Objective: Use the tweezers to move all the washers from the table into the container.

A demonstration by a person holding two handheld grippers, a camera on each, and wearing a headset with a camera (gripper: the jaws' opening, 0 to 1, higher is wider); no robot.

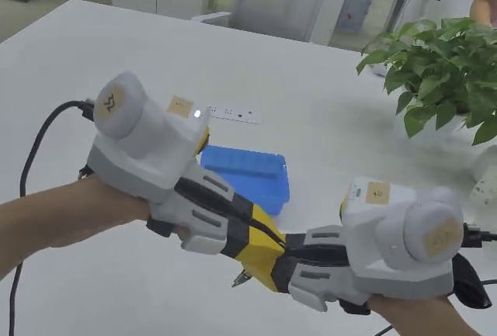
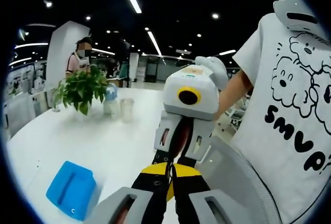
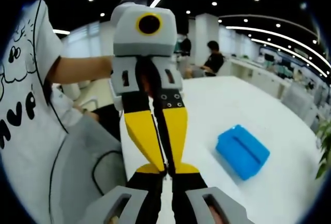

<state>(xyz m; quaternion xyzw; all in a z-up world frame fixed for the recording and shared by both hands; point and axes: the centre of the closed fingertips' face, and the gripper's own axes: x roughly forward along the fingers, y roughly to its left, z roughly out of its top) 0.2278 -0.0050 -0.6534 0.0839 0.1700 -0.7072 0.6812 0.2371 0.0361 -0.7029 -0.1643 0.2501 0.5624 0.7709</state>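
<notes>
While the two tools meet tip to tip low over the white table [image 1: 116, 49], the left gripper [image 1: 272, 262] reaches in from the left with its yellow jaws slanting down and to the right; the right gripper [image 1: 293, 252] comes in from the right, its dark jaws pointing at them. In the right gripper view the left gripper's yellow jaws lie pressed together with only a thin dark line between them; the right gripper's own jaws are drawn in close as well, their tips touching the yellow ones. A thin metal point, the tip of the tweezers [image 1: 239, 278], pokes out just below the yellow jaws; I cannot tell which tool clamps it. The blue container [image 1: 248, 171] sits on the table just beyond the joined jaws, apart from them; a white power strip [image 1: 233, 111] lies farther back; a leafy potted plant [image 1: 443, 64] stands at the right edge. A black cable [image 1: 35, 150] loops from the left gripper's body down off the near edge. In the left gripper view the holder's white printed T-shirt [image 2: 289, 105] shows at the right.
</notes>
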